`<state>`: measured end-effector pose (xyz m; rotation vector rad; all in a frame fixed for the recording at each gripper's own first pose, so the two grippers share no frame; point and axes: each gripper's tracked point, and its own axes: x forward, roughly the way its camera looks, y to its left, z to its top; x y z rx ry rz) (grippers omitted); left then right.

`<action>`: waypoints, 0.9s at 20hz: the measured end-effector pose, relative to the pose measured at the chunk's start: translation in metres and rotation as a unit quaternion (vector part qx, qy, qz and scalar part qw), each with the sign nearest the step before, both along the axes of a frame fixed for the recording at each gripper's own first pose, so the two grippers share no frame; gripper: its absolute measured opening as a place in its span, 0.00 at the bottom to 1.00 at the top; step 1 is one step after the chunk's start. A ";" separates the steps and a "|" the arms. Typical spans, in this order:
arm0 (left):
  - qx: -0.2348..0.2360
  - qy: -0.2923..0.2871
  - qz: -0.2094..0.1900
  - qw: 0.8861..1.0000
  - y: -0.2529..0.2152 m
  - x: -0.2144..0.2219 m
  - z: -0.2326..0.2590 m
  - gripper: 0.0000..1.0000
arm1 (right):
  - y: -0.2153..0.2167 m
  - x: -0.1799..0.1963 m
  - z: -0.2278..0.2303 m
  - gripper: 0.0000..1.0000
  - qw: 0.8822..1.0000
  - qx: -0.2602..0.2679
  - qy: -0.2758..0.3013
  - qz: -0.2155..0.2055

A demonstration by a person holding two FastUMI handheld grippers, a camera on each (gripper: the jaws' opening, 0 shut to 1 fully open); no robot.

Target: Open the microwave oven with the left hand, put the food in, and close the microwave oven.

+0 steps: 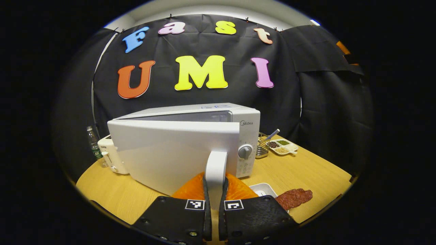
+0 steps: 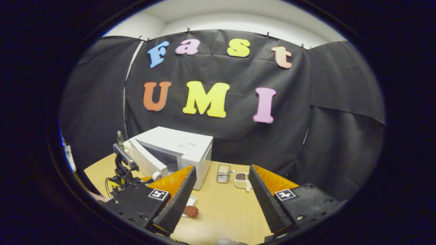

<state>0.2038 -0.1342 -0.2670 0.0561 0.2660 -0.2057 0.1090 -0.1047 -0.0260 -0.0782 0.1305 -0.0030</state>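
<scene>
A white microwave (image 1: 190, 143) stands on the wooden table with its door (image 1: 163, 153) swung partly open. My left gripper (image 1: 215, 183) is shut on the door's white upright handle (image 1: 216, 166). A reddish-brown slab of food (image 1: 294, 198) lies on the table to the right, beside a small white dish (image 1: 261, 188). In the right gripper view the microwave (image 2: 184, 149) sits at the back left with its door (image 2: 146, 162) ajar and the other gripper (image 2: 122, 170) at the door. My right gripper (image 2: 221, 200) hovers open above the table, and the food (image 2: 191, 211) lies just past its left finger.
A white toaster (image 1: 110, 156) and a clear bottle (image 1: 93, 144) stand left of the microwave. To its right sit a wire basket (image 1: 262, 147) and a divided tray of grains (image 1: 284, 146). The table's front edge (image 1: 327, 207) curves close below the food.
</scene>
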 end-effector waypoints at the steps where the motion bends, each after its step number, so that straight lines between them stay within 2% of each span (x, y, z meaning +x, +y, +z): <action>1: 0.000 0.003 0.000 1.000 0.008 -0.012 0.000 0.07 | 0.009 -0.002 0.002 0.99 1.000 -0.002 -0.003 0.004; 5: 0.014 0.012 0.003 1.000 0.043 -0.048 0.000 0.07 | 0.040 -0.013 0.002 0.99 1.000 0.004 -0.003 0.022; 10: 0.028 0.029 0.027 0.999 0.083 -0.079 -0.001 0.12 | 0.070 -0.031 -0.008 0.98 0.999 0.027 0.003 0.022; 15: 0.085 0.024 0.051 0.995 0.132 -0.102 -0.001 0.22 | 0.087 -0.052 -0.021 0.98 1.000 0.024 0.012 0.012; 16: 0.090 0.020 0.052 0.994 0.141 -0.105 0.001 0.32 | 0.091 -0.056 -0.022 0.98 1.000 0.025 0.012 0.013; 17: 0.093 0.013 0.057 0.994 0.154 -0.106 0.005 0.33 | 0.095 -0.059 -0.024 0.98 0.999 0.026 0.013 0.012; 18: 0.092 0.007 0.057 0.994 0.163 -0.108 0.010 0.67 | 0.099 -0.063 -0.025 0.98 0.999 0.028 0.013 0.011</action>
